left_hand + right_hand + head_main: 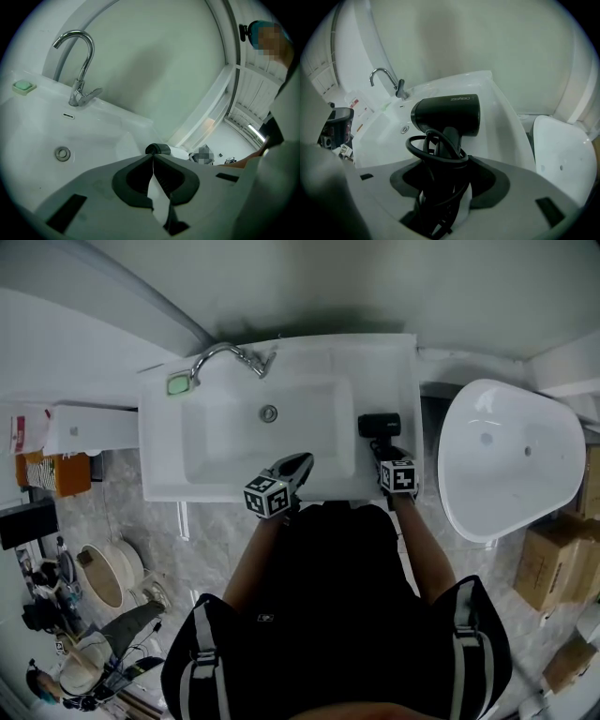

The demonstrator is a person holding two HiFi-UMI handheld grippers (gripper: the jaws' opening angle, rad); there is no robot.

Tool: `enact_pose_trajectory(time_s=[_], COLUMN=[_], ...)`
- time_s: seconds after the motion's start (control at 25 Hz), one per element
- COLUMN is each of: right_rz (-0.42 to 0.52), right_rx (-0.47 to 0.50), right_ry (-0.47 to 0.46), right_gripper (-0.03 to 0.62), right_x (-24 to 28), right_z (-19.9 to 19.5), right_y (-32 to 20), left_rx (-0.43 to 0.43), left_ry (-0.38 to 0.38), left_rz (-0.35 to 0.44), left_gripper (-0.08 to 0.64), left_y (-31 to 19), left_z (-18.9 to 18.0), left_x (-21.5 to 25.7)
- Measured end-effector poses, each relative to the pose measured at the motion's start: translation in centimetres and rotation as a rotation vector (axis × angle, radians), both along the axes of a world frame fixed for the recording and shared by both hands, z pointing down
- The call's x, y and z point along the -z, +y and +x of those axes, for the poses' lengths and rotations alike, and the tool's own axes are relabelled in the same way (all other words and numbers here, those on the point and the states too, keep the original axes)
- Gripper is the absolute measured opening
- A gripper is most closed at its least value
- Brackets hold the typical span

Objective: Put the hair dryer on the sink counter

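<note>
A black hair dryer (379,425) with its cord wound round the handle is at the right side of the white sink counter (386,362), its barrel lying crosswise. My right gripper (385,450) comes from the near side, shut on the handle and cord. In the right gripper view the hair dryer (447,115) fills the gap between the jaws of my right gripper (445,161). My left gripper (300,463) hovers over the basin's front edge, shut and empty. In the left gripper view the tips of my left gripper (153,157) meet, with the dark barrel (158,149) just beyond.
A chrome faucet (230,354) and a green soap bar (178,384) sit at the back of the basin, with the drain (269,413) in the middle. A white bathtub (511,456) stands to the right, cardboard boxes (548,568) beyond it. A person (89,667) crouches at lower left.
</note>
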State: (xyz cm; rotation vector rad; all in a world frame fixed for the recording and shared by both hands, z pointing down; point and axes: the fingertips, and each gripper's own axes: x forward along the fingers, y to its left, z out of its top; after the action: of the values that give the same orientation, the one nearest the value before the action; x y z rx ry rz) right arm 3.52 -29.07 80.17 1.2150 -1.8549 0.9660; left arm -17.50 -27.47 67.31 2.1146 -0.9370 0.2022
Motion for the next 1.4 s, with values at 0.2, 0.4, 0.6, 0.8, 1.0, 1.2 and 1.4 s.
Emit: enact_pose_trajectory(time_s=[0.2,0.4,0.6,0.8,1.0,1.2,1.4], right_rz=[0.000,-0.009,-0.023,-0.012,0.032,0.134,0.336], right_rx=[0.004,0.014,0.059,0.084,0.111,0.177,0.233], right_ry=[0.044,0.052,0.042,-0.015,-0.060,-0.078,-0.139], right_gripper=[0.302,0.305,0.344,0.351,0.351,0.348,0.058], right_x=[-0.3,-0.4,0.2,1.2,2.6,5.6,10.8], right_z=[-0.2,0.0,-0.4,-0.5,-0.4,0.4,1.6], right_y=[-0.3,-0.1,0.0,0.5,1.7,3.6,5.5], left_rx=[-0.008,-0.014,-0.008,0.004,0.027,0.020,0.004], left_ry=[0.014,0.022,0.025,0.029,0.035,0.033,0.028], left_rz=[0.001,0.025,0.039,0.044,0.040,0.045,0.050], left_gripper=[0.017,0.017,0.017,0.017,0.017,0.017,0.017], left_y=[0.0,-0.6,-0.8,0.1,1.2,2.8,4.6], left_z=[0.8,1.6,1.8,2.4,2.8,4.4,6.6], left_x=[-0.1,0.6,1.2,1.6,1.6,2.0,2.7])
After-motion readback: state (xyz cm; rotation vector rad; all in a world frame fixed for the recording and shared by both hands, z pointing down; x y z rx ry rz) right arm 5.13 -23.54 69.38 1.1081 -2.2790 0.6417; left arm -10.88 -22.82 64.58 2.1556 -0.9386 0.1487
